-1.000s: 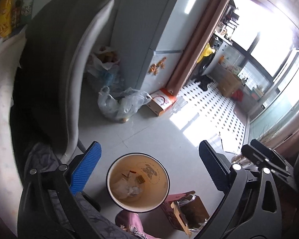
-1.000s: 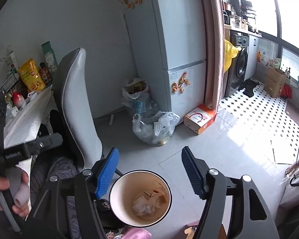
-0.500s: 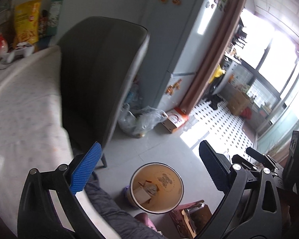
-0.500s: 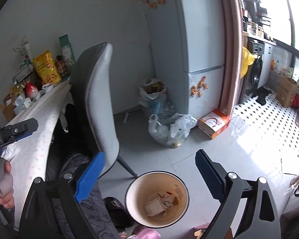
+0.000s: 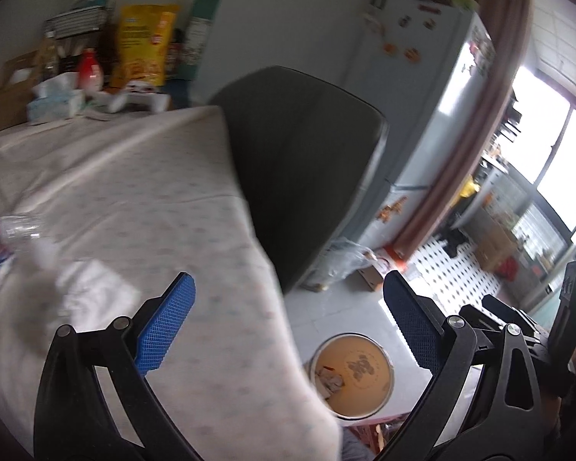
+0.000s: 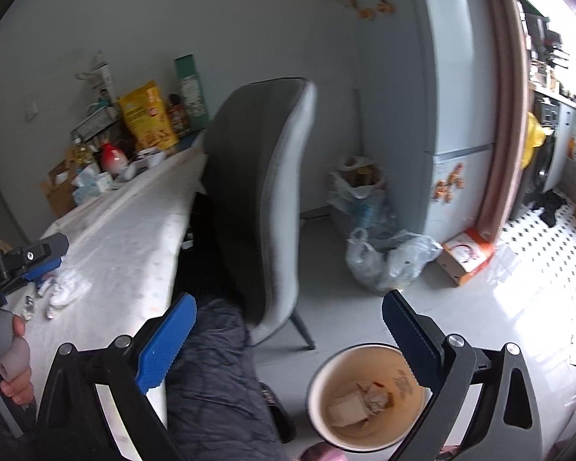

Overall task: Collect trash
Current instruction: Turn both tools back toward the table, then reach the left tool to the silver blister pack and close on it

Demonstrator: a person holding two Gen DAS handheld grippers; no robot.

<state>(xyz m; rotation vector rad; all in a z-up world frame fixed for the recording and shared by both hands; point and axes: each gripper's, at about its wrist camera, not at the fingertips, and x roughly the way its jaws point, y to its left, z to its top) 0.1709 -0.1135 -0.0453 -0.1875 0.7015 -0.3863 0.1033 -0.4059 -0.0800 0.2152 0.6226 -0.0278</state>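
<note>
A round trash bin (image 5: pixel 351 374) stands on the floor by the table's corner, with crumpled paper inside; it also shows in the right wrist view (image 6: pixel 366 397). My left gripper (image 5: pixel 288 322) is open and empty above the table's edge. A crumpled white tissue (image 5: pixel 92 288) and a crushed clear bottle with a blue label (image 5: pixel 7 238) lie on the tablecloth to its left, blurred. My right gripper (image 6: pixel 288 342) is open and empty above the chair seat and bin. White tissue scraps (image 6: pixel 67 288) lie on the table near the left gripper's body (image 6: pixel 15 261).
A grey chair (image 6: pixel 261 199) stands between table (image 5: pixel 134 199) and fridge (image 6: pixel 453 96). Snack bags, bottles and boxes (image 5: pixel 142 46) crowd the table's far end. Plastic bags (image 6: pixel 388 253) and a cardboard box (image 6: pixel 466 255) lie on the floor by the fridge.
Both grippers have swung up and left, away from the bin toward the table. The tabletop with tissue and bottle has come into the left wrist view. Both stay open.
</note>
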